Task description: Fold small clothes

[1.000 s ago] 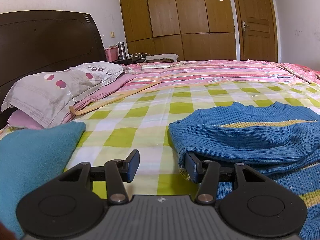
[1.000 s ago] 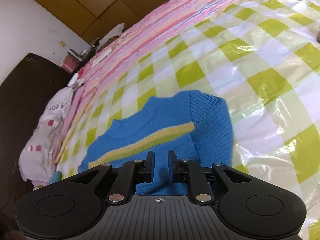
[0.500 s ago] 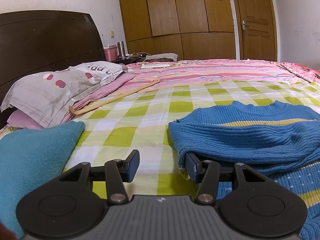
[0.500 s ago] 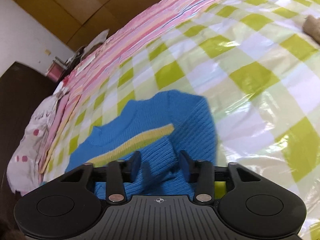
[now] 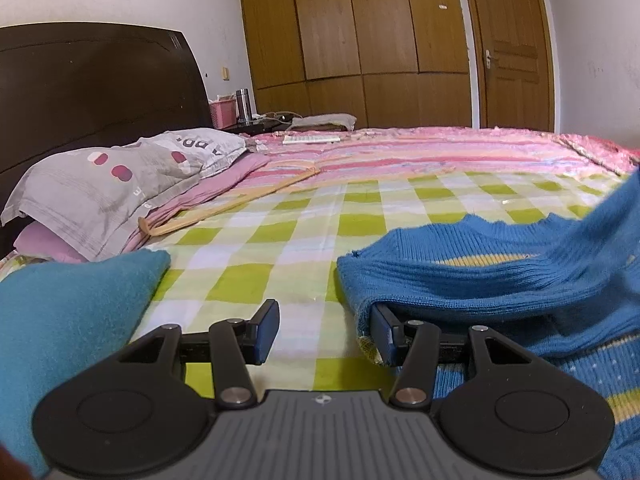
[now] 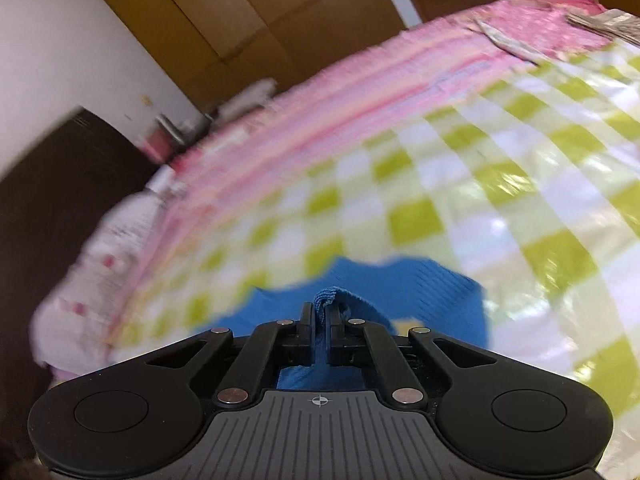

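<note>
a: how do the two hands sit?
b: the left gripper [image 5: 324, 330] points low across the bed [image 5: 360, 216], jaws spread about halfway, pinching nothing; its right finger [image 5: 382, 332] is tucked under the folded edge of the blue sweater [image 5: 460, 280]. the right gripper [image 6: 319, 330] is tilted down above the sweater [image 6: 420, 288].
a: and its jaws?
b: they've just been closing and now pinch a fold of blue knit.
a: any change?
b: half a second ago they stood spread around the cloth; the sweater's right side now lifts off the checked sheet [image 6: 460, 184].
</note>
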Demonstrator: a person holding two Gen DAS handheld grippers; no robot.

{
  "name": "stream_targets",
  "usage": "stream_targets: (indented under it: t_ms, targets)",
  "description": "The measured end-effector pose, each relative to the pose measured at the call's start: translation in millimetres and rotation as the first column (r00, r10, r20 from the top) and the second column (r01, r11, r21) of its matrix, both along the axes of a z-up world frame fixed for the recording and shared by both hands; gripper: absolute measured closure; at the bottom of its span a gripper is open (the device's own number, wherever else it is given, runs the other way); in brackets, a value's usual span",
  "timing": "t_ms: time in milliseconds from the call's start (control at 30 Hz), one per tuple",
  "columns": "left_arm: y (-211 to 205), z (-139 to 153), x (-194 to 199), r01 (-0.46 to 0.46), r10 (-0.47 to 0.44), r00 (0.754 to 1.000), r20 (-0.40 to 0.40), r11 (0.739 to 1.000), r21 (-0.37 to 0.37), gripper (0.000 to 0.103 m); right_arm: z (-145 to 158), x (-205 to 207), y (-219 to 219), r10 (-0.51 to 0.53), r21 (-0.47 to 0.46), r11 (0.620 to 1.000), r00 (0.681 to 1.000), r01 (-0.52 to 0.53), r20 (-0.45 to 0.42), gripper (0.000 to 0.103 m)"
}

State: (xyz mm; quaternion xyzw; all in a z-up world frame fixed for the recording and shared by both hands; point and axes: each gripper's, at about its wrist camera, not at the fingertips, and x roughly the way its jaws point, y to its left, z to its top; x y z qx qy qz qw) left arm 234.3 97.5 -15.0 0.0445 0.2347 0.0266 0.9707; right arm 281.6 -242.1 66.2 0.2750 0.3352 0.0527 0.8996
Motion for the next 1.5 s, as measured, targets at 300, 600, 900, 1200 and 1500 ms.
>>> stream_targets:
  t_ms: [300, 600, 900, 1200, 1500]
  targets:
    - [2, -1, -3, 0.016, -0.015, 1.000, -0.017, 1.000, 0.004, 0.047, -4, -41, -6, -0.004, 0.019, 1.000, 1.000, 0.003, 0.030, 0.099]
    - [8, 5, -21, -0.014, 0.016, 0.999, -0.046, 0.999, 0.045, 0.047, -73, -50, -30, -0.083, 0.000, 0.996, 0.982, 0.084, -0.170, 0.092]
    - [-21, 27, -15, 0.102, -0.103, 0.995, 0.001, 0.991, 0.087, 0.047, -35, -46, 4, 0.042, -0.161, 0.986, 0.999, -0.045, -0.026, 0.090]
    - [-62, 1, 15, 0.280, -0.270, 0.957, -0.108, 0.957, 0.083, 0.047, -60, 5, 59, 0.289, -0.164, 0.939, 0.951, -0.304, -0.107, 0.090]
    - [-55, -1, -2, 0.310, -0.296, 0.945, -0.142, 0.946, 0.095, 0.047, -62, 31, 56, 0.204, -0.264, 0.938, 0.974, -0.223, -0.096, 0.090]
